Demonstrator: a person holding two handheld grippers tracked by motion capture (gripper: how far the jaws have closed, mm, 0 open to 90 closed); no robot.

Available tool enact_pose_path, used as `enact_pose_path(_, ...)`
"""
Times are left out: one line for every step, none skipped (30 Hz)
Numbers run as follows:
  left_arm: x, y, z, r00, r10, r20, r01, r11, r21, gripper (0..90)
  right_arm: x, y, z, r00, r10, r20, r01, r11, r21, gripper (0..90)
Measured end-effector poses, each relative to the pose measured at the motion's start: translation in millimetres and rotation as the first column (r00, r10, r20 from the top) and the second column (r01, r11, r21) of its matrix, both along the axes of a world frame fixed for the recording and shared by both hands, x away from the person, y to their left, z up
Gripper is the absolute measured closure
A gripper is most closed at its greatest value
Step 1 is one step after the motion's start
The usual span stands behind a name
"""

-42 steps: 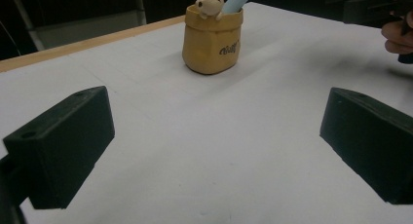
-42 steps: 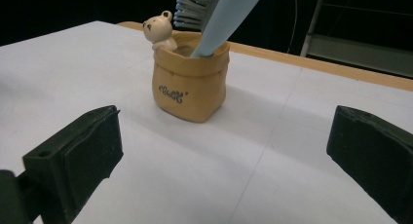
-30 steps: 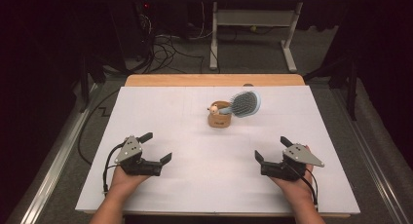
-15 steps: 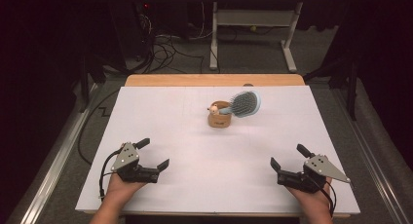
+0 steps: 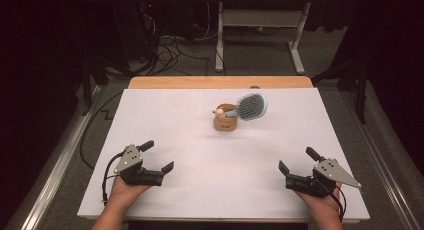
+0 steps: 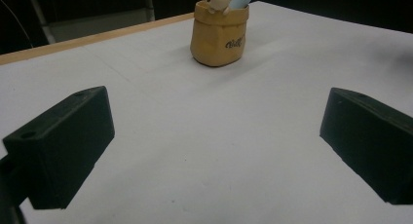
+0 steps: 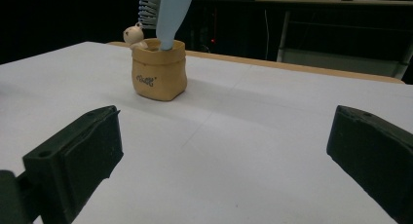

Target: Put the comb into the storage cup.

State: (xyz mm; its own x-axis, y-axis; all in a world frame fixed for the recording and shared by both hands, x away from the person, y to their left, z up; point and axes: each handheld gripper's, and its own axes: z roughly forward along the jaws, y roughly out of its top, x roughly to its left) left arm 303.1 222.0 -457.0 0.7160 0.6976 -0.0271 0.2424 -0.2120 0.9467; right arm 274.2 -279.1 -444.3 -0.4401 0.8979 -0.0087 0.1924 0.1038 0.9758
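Two claws sit low at the near edge of the white surface point(image 5: 200, 140): the left claw point(image 5: 157, 157) and the right claw point(image 5: 297, 160), each with jaws spread wide on nothing. Farther back, near the middle, a tan pouch-shaped holder point(image 5: 225, 121) keeps a light-blue hairbrush point(image 5: 251, 106) leaning rightward, with a small bear figure point(image 5: 218, 111) at its rim.

A white table point(image 5: 165, 125) with a wooden far edge point(image 5: 220, 82) stands on grey carpet point(image 5: 260, 52). Beyond it, black cables point(image 5: 167, 45) trail across the floor beside a pale metal frame point(image 5: 257, 20). The surrounding room is dark, with black drapes point(image 5: 45, 50) at both sides.
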Motion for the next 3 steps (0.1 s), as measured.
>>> enact_pose_path(0.0,0.0,0.1,1.0,0.004,0.001,-0.004,1.0,0.002,0.0,-0.2,0.2,0.0,1.0,0.0,0.001,0.0,1.0,-0.002,0.2)
enact_pose_path(0.0,0.0,0.2,1.0,0.006,0.001,-0.006,1.0,0.001,0.0,-0.3,0.2,0.0,1.0,0.0,0.001,0.0,1.0,-0.003,0.2)
enact_pose_path(0.0,0.2,0.3,1.0,0.007,0.002,-0.007,1.0,-0.001,0.0,-0.3,0.1,-0.1,1.0,0.0,-0.002,0.0,1.0,-0.001,0.2)
